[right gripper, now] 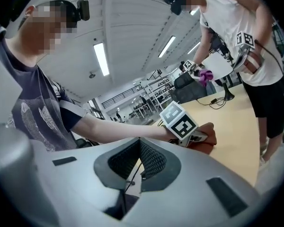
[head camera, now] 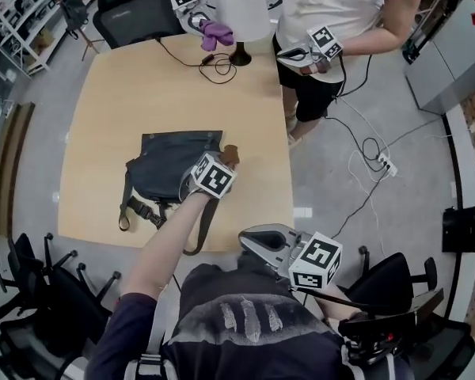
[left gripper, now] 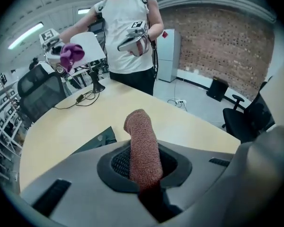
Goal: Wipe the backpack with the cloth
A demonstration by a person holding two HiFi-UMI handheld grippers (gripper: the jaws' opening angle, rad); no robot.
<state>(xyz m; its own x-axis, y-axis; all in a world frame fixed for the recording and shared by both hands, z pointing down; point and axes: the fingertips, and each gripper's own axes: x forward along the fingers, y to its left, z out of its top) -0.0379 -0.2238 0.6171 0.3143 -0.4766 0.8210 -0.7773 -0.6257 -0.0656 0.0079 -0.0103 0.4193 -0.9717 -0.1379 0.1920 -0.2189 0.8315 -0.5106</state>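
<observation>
Right gripper (head camera: 257, 242) sits closest, held just off the table's (head camera: 142, 85) near edge in front of the person's chest, its jaws drawn together with nothing between them. Left gripper (head camera: 222, 163) reaches in over the table's near half, its jaws clamped on a rust-brown cloth (left gripper: 143, 150) whose rolled end stands up past the pads.

On that near half a dark grey backpack (head camera: 170, 169) lies flat, its straps (head camera: 138, 208) trailing toward the near edge. The held cloth is at the backpack's far right corner; whether it touches the fabric cannot be told. In the left gripper view that corner shows just left of the cloth.

Open wood runs wide along the table's left side, narrower on the right, and across most of the far half. At the far edge stand a white-shaded lamp (head camera: 243, 14) and a loose black cable (head camera: 214, 68). A second person (head camera: 332, 14) stands at the far right corner, holding a purple cloth (head camera: 216, 32) in a gripper. Black office chairs (head camera: 32, 291) crowd the near left corner.
</observation>
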